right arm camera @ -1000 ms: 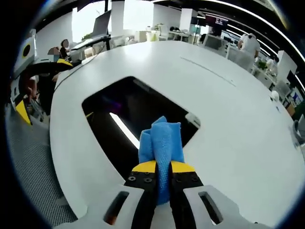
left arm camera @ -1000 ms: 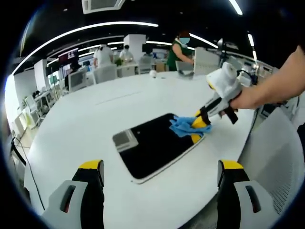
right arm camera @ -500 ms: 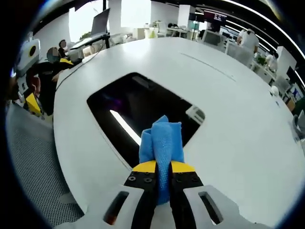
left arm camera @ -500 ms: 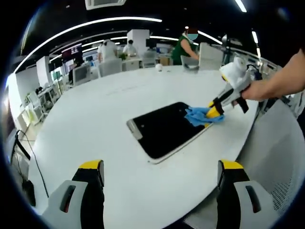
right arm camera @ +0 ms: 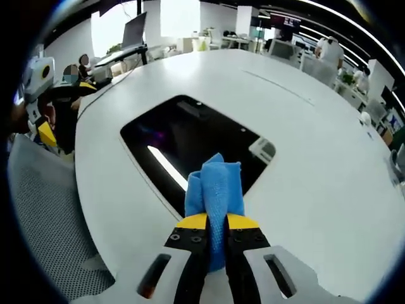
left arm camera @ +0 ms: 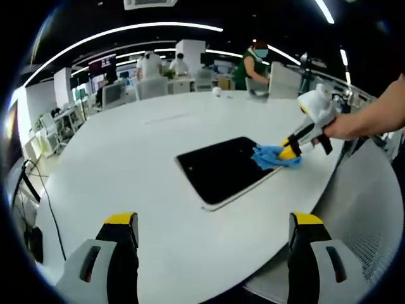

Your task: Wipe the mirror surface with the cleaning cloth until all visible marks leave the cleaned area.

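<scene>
Right gripper [right arm camera: 215,235] was clamped on the soft, bunched cleaning cloth [right arm camera: 214,187] at the mirror [right arm camera: 190,145] corner nearest the table [right arm camera: 304,120] edge; left gripper [left arm camera: 212,231] stood apart, idle; the glass probably slick and fragile.

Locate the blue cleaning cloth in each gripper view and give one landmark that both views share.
Left gripper view: the blue cleaning cloth lies right of centre, at the right corner of the dark rectangular mirror, clamped by the right gripper.
Right gripper view: the cloth rises at lower centre from that view's own shut jaws, over the mirror's near edge.
Shared landmark: the mirror on the white round table.
</scene>
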### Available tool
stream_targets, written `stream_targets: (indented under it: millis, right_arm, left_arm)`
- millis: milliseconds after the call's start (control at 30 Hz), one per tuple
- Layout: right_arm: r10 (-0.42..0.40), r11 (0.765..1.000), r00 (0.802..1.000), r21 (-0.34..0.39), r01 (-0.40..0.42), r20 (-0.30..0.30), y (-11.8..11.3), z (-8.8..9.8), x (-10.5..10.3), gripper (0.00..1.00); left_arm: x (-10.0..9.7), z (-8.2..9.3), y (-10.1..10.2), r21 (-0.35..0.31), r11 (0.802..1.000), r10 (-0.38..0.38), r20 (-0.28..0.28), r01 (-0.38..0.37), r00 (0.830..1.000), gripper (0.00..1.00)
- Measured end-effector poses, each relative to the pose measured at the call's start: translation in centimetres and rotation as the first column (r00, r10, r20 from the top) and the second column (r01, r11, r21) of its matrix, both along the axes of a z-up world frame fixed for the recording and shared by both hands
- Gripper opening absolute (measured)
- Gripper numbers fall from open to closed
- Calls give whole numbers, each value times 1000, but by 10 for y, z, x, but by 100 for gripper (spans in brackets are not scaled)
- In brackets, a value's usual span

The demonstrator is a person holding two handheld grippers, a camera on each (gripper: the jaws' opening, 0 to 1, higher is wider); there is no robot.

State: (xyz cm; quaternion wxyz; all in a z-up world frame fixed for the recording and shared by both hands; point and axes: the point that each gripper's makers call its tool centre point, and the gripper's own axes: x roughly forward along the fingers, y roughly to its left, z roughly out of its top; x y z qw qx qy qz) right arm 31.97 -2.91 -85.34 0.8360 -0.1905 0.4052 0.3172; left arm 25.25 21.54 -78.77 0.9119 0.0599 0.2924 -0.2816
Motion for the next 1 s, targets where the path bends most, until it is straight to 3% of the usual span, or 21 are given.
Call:
stream_targets:
  millis: [233,433,1000]
  right_arm:
    - [19,1000,1000,8,-19,17,0,0,0,4]
    - [16,998,999,64,-18,36,-1,0,-1,4]
    - [-14,998,999,59,12,44,1,0,0,4]
  left_arm:
    - [2,4,2,-11,1000,8,11,-8,1000,100]
    - [1,5,4,-17,1000,3,12,-2,1000,100]
    - [9,9,12,-27,1000,17,16,-16,1000,100]
